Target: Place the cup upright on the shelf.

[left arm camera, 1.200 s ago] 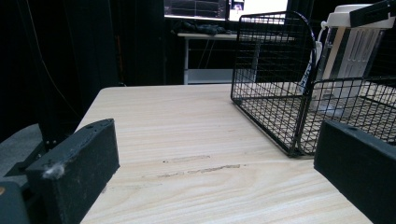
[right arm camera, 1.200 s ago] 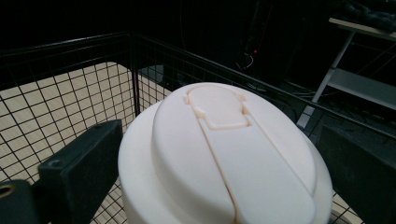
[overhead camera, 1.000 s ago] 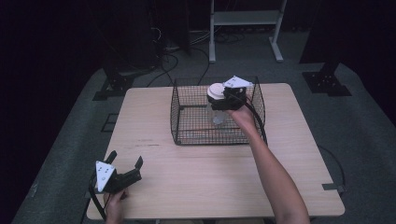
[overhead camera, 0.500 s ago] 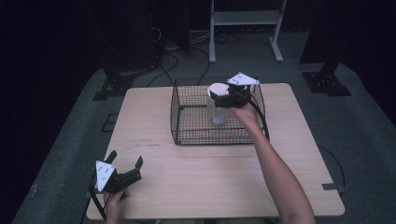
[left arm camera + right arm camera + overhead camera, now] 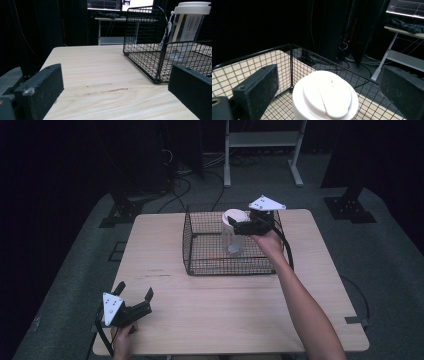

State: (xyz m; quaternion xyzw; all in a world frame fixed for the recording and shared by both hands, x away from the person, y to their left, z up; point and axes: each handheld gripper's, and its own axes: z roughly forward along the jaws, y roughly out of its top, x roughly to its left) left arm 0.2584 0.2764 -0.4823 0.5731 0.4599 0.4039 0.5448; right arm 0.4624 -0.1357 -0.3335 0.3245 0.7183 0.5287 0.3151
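Lifted a little and drawn back since a second ago: right gripper (image 5: 234, 224), then clamped near the jar's lid, now above it with jaws spread. Jar unmoved, upright in the basket; left gripper unmoved too.

High view. Wooden table (image 5: 240, 320) on a grey floor, dark stands behind. Wire basket (image 5: 200, 265) on the far half of the table, open at the top. Clear jar (image 5: 232, 237) with white lid (image 5: 233, 216) standing inside the basket, toward its right side. Right gripper just over the lid, held from the right, grey plate on top, cable trailing down along the forearm. Left gripper (image 5: 134, 294) low at the near left corner of the table, well apart from the basket, jaws wide open, nothing between them.

Left gripper view. Looking low across the table (image 5: 100, 75) between two black jaws set far apart and empty. Basket (image 5: 147, 50) ahead to the right, the jar (image 5: 186, 35) upright inside it, lid (image 5: 192, 8) rising above the rim. Faint scuff marks on the wood. Desk and lit screen in the dark behind.

Right gripper view. Looking down on the lid (image 5: 325, 98) from above. Jaws open to either side of it, not touching. Basket (image 5: 292, 60) corner and wire walls around and behind the jar; floor, cables and a white frame beyond.
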